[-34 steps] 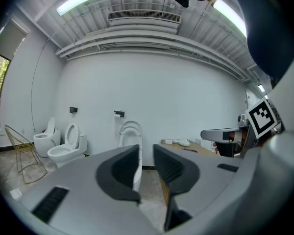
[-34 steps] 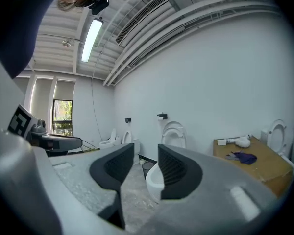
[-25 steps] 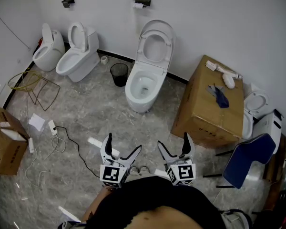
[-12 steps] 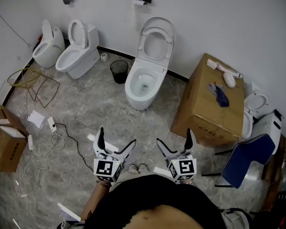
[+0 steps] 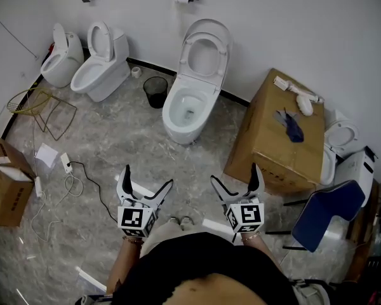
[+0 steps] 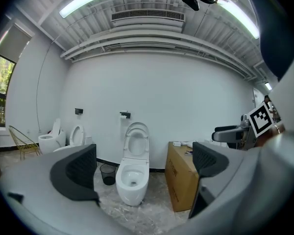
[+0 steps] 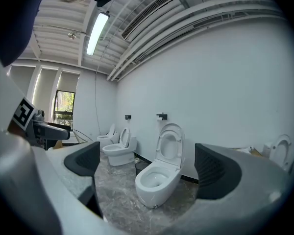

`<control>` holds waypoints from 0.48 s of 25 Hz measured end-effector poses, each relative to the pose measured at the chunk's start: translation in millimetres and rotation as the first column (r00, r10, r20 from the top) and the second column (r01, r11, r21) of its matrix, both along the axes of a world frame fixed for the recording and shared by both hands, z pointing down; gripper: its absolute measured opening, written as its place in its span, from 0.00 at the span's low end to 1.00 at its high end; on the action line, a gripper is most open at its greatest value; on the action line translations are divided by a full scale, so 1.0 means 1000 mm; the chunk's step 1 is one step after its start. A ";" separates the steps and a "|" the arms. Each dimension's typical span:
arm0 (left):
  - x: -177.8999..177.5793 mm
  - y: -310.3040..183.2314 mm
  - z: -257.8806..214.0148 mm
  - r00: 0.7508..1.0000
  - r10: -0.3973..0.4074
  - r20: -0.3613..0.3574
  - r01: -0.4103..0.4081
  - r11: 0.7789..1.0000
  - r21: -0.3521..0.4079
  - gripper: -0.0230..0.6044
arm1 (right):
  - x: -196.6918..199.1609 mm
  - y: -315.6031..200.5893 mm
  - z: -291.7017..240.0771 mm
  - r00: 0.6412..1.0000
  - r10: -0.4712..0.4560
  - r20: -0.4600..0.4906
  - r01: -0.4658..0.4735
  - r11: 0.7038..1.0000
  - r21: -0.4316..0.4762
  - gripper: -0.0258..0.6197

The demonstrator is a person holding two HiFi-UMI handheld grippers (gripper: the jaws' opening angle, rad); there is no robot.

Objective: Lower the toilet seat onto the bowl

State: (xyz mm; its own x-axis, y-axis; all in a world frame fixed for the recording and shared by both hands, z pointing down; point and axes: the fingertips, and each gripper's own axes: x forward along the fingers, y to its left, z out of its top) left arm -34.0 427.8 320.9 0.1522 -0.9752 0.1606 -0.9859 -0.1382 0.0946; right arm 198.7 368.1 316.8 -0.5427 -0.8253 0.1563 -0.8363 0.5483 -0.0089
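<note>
Standing on the grey marbled floor [image 5: 108, 142] against the wall, the white ceramic toilet [image 5: 185, 116] has its white oval seat [image 5: 186, 59] raised upright behind the bowl. Well short of it, the left hand-held gripper [image 5: 148, 178] and right hand-held gripper [image 5: 236, 175] have just been opening and gape wide, nothing between their jaws.

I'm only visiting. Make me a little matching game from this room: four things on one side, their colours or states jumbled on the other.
Things:
1 middle toilet seat
2 bin
3 cardboard box
4 chair

Descriptions:
A blue
B brown
C white, raised upright
D black

Pairs: 1-C, 2-D, 3-B, 4-A
</note>
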 end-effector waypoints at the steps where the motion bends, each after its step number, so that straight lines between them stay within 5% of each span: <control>1: 0.000 -0.003 0.001 1.000 -0.007 -0.002 0.007 1.000 -0.002 0.96 | 0.003 -0.003 0.000 1.000 0.001 -0.003 -0.001 1.000 0.004 0.94; 12: -0.013 -0.034 0.007 0.997 -0.068 -0.031 0.068 0.998 -0.009 0.96 | 0.015 -0.047 0.014 0.996 -0.012 -0.085 0.013 1.000 0.020 0.94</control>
State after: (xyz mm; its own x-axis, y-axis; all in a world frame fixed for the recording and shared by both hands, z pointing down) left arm -47.3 394.2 327.9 0.0904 -0.9821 0.1650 -0.9895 -0.0698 0.1266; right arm 214.2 321.6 330.6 -0.5386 -0.8219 0.1854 -0.8265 0.5581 0.0732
